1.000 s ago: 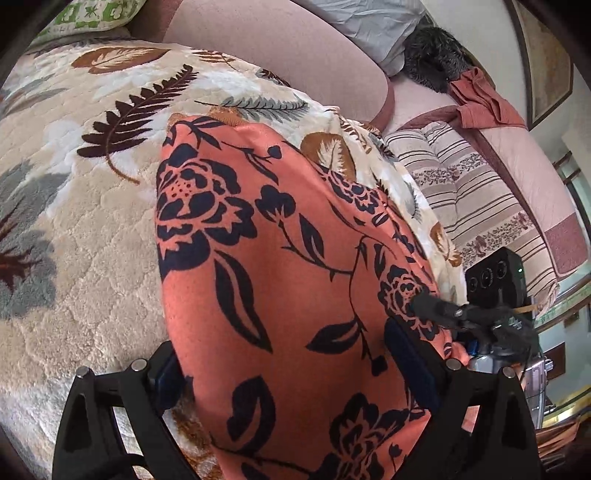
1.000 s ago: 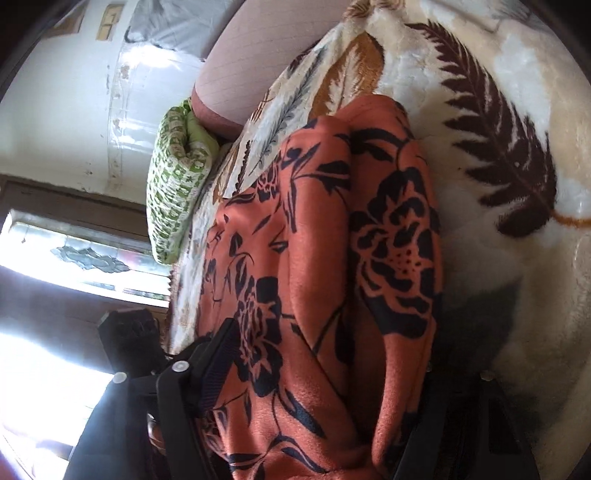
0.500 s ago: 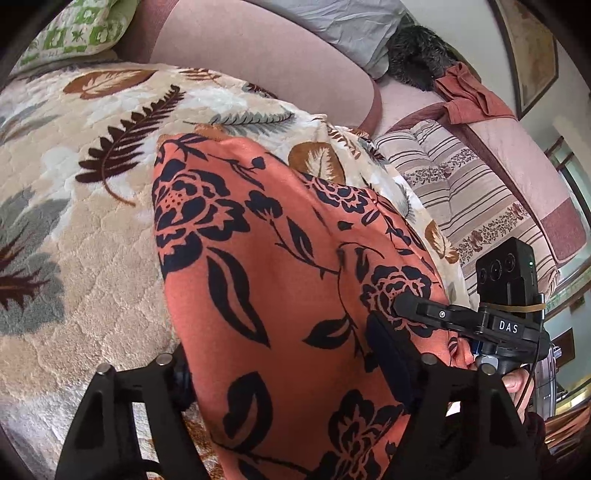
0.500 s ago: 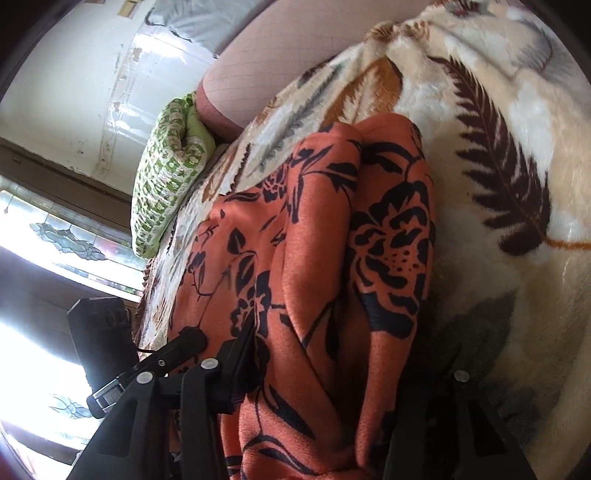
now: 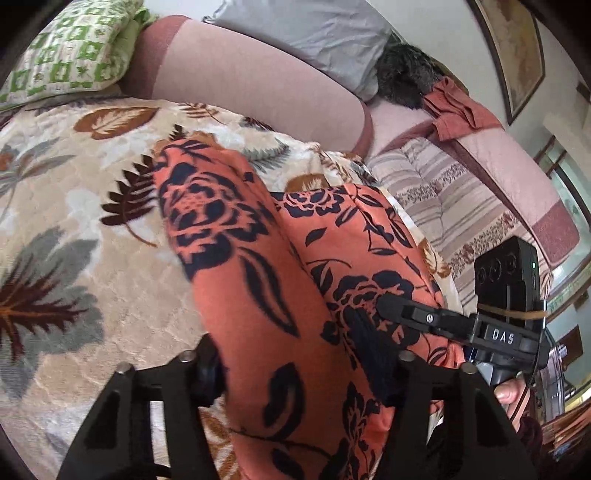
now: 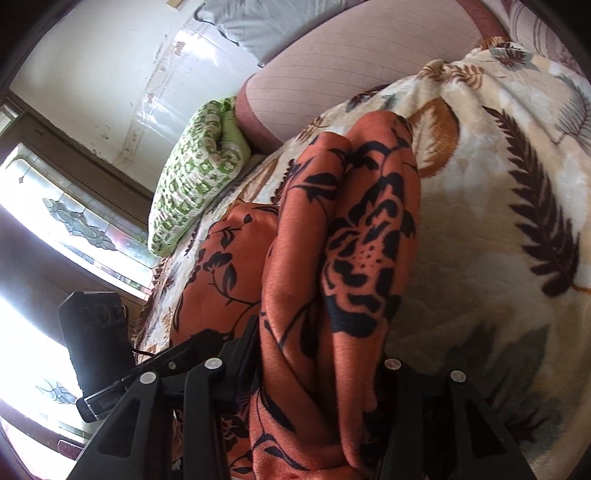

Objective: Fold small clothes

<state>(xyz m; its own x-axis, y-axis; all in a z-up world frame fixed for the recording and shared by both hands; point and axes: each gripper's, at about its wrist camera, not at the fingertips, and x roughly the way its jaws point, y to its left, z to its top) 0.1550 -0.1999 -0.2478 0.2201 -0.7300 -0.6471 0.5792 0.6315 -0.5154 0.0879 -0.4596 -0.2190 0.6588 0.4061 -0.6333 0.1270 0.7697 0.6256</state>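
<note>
An orange garment with a dark floral print (image 5: 258, 280) lies on a leaf-patterned blanket (image 5: 74, 206). My left gripper (image 5: 299, 373) is shut on its near edge, and the cloth rises in a fold between the fingers. In the right wrist view the same garment (image 6: 343, 258) hangs bunched in vertical folds, and my right gripper (image 6: 314, 373) is shut on it. The right gripper also shows in the left wrist view (image 5: 443, 325), close beside the left one. The left gripper's body shows in the right wrist view (image 6: 92, 332).
A green patterned pillow (image 5: 66, 55) and a pink bolster (image 5: 251, 85) lie at the blanket's far side. A grey pillow (image 5: 317, 33), a dark furry thing (image 5: 406, 77) and a red cloth (image 5: 458, 107) sit further back. A striped mattress (image 5: 454, 195) lies to the right.
Both grippers have lifted the garment's near edge and drawn it back. The flat cloth now bunches into raised folds, and more of the blanket and pillows shows.
</note>
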